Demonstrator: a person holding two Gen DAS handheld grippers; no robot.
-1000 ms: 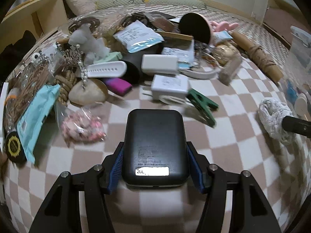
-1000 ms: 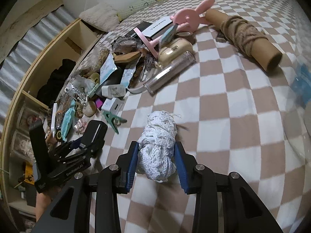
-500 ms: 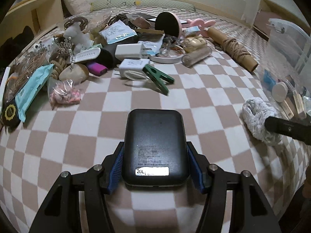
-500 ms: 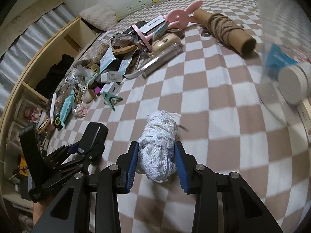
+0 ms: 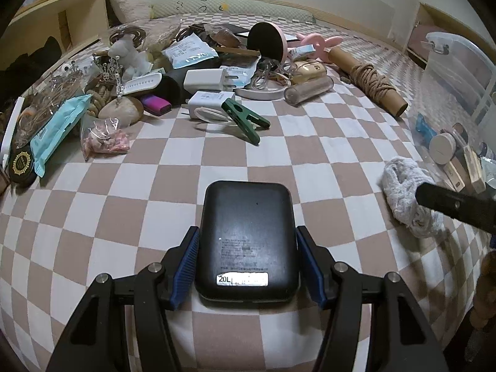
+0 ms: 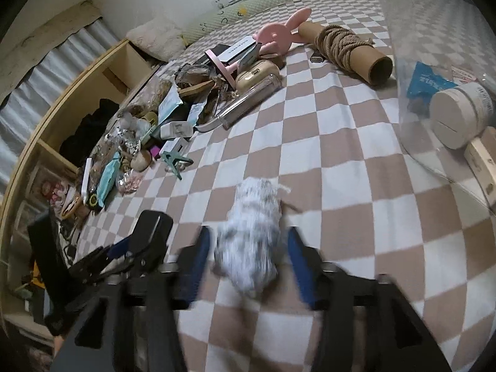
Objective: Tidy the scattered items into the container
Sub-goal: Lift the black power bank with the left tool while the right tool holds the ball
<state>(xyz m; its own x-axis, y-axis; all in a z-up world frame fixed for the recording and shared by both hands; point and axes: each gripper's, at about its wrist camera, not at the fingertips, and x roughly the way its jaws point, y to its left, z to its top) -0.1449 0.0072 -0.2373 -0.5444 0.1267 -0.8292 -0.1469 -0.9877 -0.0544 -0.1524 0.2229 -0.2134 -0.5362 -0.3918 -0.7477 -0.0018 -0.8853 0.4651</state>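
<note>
My left gripper (image 5: 248,248) is shut on a black power bank (image 5: 248,241) and holds it above the checkered bed cover. My right gripper (image 6: 248,248) has its blue pads spread apart, with a gap on each side of the white yarn bundle (image 6: 251,235) between them; this view is blurred. The yarn bundle also shows in the left wrist view (image 5: 406,195) under the right gripper's black finger. A clear plastic container (image 6: 440,71) stands at the right, holding a round white jar (image 6: 458,114) and a blue packet (image 6: 429,82).
A pile of scattered items lies at the far left: a green clip (image 5: 245,119), white chargers (image 5: 207,80), a teal packet (image 5: 59,127), a pink bead bag (image 5: 105,139), a rope-wrapped cardboard tube (image 5: 372,80), a pink rabbit toy (image 6: 279,32). A wooden shelf (image 6: 93,93) borders the bed.
Both grippers have drawn back from the pile and moved toward the container. The right gripper's pads, shut on the yarn before, have now spread apart from it.
</note>
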